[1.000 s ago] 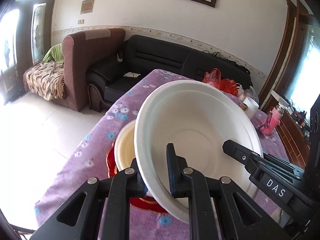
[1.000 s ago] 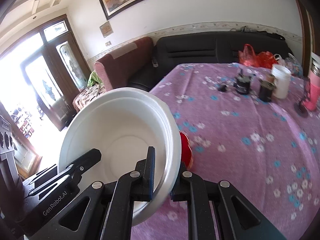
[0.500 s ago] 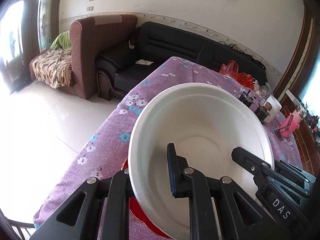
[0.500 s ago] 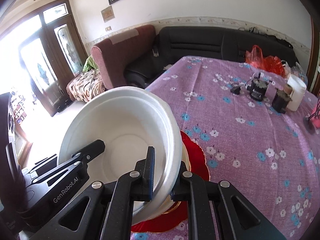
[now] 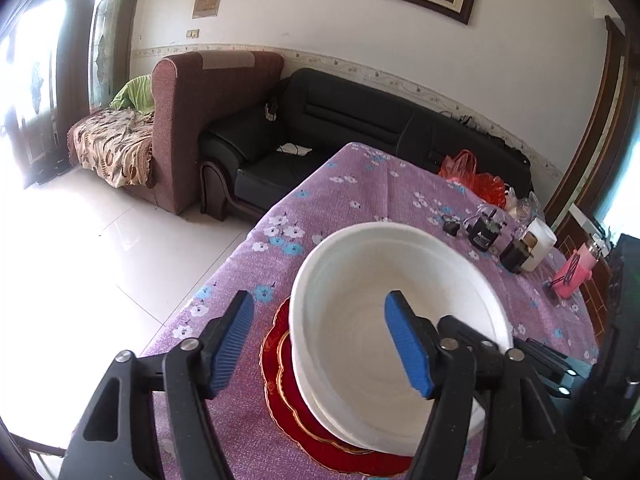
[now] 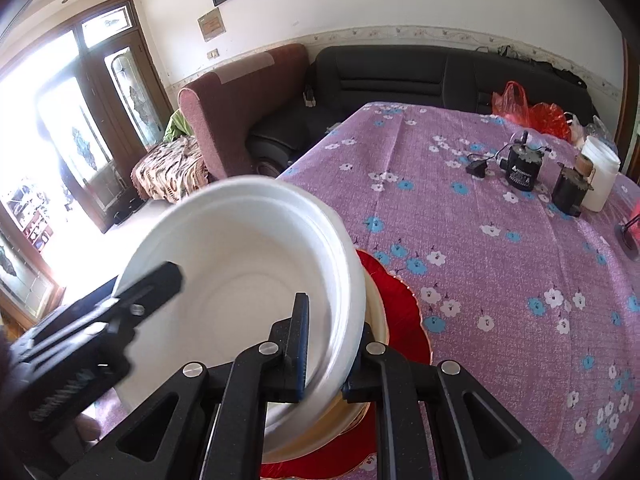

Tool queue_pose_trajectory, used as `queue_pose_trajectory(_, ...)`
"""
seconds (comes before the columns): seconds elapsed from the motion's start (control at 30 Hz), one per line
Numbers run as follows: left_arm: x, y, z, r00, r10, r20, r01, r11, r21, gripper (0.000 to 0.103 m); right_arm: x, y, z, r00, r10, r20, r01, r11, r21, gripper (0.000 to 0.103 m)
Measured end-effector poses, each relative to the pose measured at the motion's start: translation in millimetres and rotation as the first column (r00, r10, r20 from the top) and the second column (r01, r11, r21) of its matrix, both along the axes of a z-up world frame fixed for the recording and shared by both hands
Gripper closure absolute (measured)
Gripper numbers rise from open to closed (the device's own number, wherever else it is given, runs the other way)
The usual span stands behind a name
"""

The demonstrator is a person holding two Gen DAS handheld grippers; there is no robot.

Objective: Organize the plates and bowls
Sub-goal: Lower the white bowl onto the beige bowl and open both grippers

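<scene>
A large white bowl (image 5: 400, 320) rests in a stack on a red scalloped plate (image 5: 288, 396) on the purple flowered tablecloth. My left gripper (image 5: 320, 344) is open, its blue pads either side of the bowl's near rim, not touching it. In the right wrist view my right gripper (image 6: 326, 340) is shut on the white bowl's (image 6: 240, 264) rim, above a cream bowl (image 6: 376, 320) and the red plate (image 6: 400, 312). The left gripper (image 6: 104, 312) shows across the bowl.
At the table's far right stand a black device (image 6: 522, 168), a dark jar (image 6: 570, 190), a white cup (image 6: 600, 176), a pink bottle (image 5: 576, 274) and red bags (image 6: 532, 114). A black sofa (image 5: 360, 128) and brown armchair (image 5: 208, 120) stand beyond. The table edge (image 5: 224, 264) runs along the left.
My left gripper has let go of the white bowl's rim and opened wide. The bowl has come down onto the stack on the red plate. My right gripper still holds the rim.
</scene>
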State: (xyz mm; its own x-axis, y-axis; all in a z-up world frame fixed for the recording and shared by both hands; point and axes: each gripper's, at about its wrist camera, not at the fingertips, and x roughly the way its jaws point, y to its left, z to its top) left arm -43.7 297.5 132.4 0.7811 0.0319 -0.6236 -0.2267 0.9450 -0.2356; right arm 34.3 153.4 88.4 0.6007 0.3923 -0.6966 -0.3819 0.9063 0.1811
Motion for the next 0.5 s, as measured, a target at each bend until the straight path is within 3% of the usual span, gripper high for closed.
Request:
queue_pose_trajectory(0.03, -2.5, 0.2, 2.5, 1.0, 0.006, 0.008, -0.006, 1.0, 0.001, 0.028, -0.5, 0.6, 0.0, 1.0, 0.003, 0.001, -0.003, 1.0, 0.003, 0.081)
queue_pose_trajectory(0.1, -7.6, 0.0, 5.1, 1.0, 0.019, 0.02, -0.019, 1.0, 0.012, 0.026, -1.7, 0.6, 0.9, 1.0, 0.013, 0.009, -0.013, 1.0, 0.013, 0.049)
queue_pose_trajectory(0.17, -12.7, 0.2, 7.6, 0.999, 0.026, 0.029, -0.026, 1.0, 0.012, 0.024, -6.0, -0.8, 5.5, 0.999, 0.007, 0.048, -0.008, 1.0, 0.016, 0.035)
queue_pose_trajectory(0.27, -20.3, 1.7, 9.6, 0.998, 0.044, 0.049, -0.043, 0.999, -0.006, 0.018, -12.4, -1.2, 14.1, 0.996, 0.007, 0.093, -0.008, 1.0, 0.012, 0.031)
queue_pose_trajectory(0.5, -38.5, -2.0, 20.1, 0.992, 0.075, 0.099, -0.072, 0.997, -0.03, 0.017, -28.1, -10.9, 33.0, 0.988, -0.004, 0.157, 0.0, 1.0, 0.026, 0.026)
